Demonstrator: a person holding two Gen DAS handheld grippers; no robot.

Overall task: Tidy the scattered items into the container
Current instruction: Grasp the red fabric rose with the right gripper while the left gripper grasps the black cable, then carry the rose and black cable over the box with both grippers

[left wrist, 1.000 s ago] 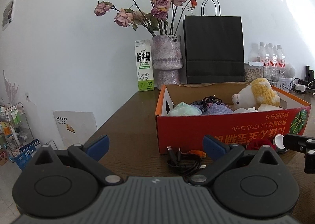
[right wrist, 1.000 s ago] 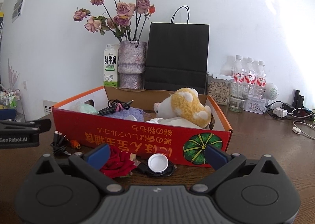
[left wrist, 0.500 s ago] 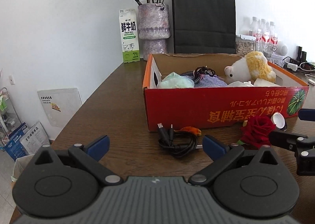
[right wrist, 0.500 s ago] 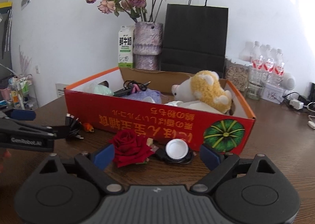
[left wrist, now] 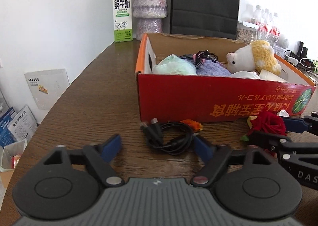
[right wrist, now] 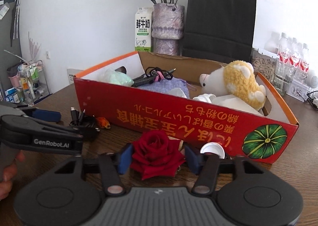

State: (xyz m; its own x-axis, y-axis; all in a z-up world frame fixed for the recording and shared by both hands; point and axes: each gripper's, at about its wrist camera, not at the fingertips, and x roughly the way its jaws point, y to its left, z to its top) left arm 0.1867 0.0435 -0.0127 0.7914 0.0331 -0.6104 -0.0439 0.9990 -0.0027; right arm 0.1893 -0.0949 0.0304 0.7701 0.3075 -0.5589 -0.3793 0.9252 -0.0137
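Roses first: red rose (right wrist: 156, 153) lying on the worktop (left wrist: 95, 95) just in front of the red box (right wrist: 178, 114), bloom squarely between the jaws of the right gripper (right wrist: 157, 158). Jaws closing, blue pads flanking the petals on both sides; cannot tell whether pressing yet, so not counted as a grip. No clear long axis to the bloom as seen, roughly round, so a squeeze across it from the present heading looks sound. White cap (right wrist: 212, 149) just beside the right-hand jaw, touching or nearly so; likely to get nudged.

Coiled black cable (left wrist: 169, 136) on the worktop, straight ahead of the left gripper (left wrist: 157, 147) and close to the box's near wall. Jaws closing there too, but set wider than the coil and short of it: right-hand pad just at the coil's edge, left-hand pad well clear. Nothing held. Coil spread sideways across the view, plug ends pointing toward the box. Small orange bit (left wrist: 191, 124) just beyond the coil, against the box.

Nearest hand for each: right for the rose, left for the cable, no crossing needed. Box already holding a plush toy (right wrist: 232, 82), a purple cloth (right wrist: 165, 87), a pale green bundle (right wrist: 117, 79) and another cable. Remaining, by this reading: rose, cable, cap, orange bit. Lift over the near wall needed for each.
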